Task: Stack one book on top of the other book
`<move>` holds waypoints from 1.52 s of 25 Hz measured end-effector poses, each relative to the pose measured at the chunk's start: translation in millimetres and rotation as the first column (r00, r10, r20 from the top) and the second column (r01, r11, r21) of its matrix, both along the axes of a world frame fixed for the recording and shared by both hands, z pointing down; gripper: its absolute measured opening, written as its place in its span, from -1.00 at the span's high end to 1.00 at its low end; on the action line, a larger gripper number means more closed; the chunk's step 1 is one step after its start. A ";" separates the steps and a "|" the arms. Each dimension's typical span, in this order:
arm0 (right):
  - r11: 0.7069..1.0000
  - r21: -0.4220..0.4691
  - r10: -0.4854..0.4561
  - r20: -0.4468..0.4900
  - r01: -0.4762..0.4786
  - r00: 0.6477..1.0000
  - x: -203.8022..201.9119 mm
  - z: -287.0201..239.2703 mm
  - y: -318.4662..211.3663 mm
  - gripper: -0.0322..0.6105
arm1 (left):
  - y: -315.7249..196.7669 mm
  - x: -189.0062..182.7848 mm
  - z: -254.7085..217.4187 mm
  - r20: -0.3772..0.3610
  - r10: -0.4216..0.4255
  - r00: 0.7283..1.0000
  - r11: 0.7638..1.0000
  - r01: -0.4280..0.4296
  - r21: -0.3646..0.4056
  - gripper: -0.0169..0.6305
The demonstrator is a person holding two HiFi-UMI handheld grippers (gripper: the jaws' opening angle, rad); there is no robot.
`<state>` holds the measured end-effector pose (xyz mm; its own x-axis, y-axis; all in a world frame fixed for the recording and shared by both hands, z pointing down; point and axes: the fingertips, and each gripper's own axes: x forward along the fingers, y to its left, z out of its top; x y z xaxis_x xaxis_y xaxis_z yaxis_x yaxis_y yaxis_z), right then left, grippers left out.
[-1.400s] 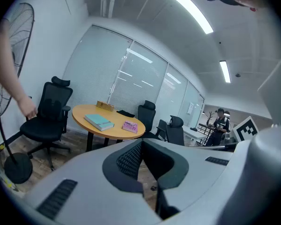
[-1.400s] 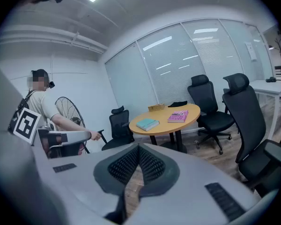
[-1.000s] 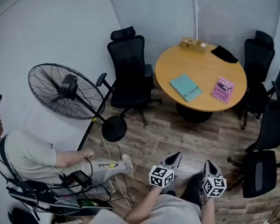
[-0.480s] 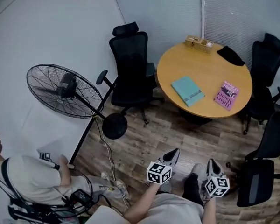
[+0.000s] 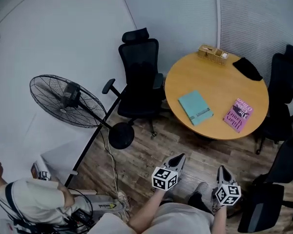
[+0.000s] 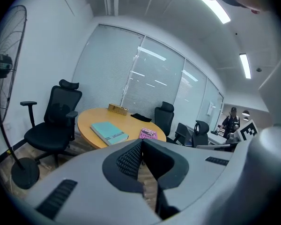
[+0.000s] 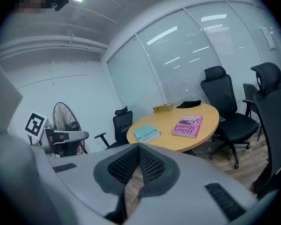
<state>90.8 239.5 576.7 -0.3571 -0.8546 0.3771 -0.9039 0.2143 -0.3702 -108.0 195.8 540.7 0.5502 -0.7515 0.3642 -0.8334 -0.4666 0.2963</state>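
A teal book lies flat near the middle of the round wooden table. A pink book lies apart from it, nearer the table's right edge. The teal book and the pink book also show in the left gripper view, and the teal book and the pink book in the right gripper view. My left gripper and right gripper are both shut and empty, held side by side over the wood floor, well short of the table.
Black office chairs stand round the table: one at its left, others at its right. A standing fan and its cable are at the left. A seated person is at lower left. A wooden box and a black cloth lie at the table's far side.
Both grippers and the camera have advanced toward the table, which now looks larger. The seated person has slid toward the lower left corner of the head view.
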 end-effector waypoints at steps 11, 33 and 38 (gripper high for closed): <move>0.994 -0.032 -0.102 0.020 0.103 0.995 34.1 13.3 -62.9 0.84 | -42.1 30.4 5.4 0.067 -0.054 0.996 0.998 0.056 -0.017 0.86; 0.987 -0.029 -0.159 -0.017 0.159 0.987 67.9 15.1 -113.9 0.84 | -72.3 42.0 24.6 0.082 -0.149 0.986 0.987 0.153 -0.049 0.86; 0.989 -0.044 -0.141 -0.022 0.140 0.990 68.7 25.7 -138.3 0.84 | -100.7 45.1 29.9 0.078 -0.126 0.989 0.990 0.130 -0.048 0.86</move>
<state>159.6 101.2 602.4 -0.4620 -0.7797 0.4226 -0.8753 0.3241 -0.3589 -62.9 95.1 570.6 0.4206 -0.7924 0.4418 -0.9059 -0.3400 0.2526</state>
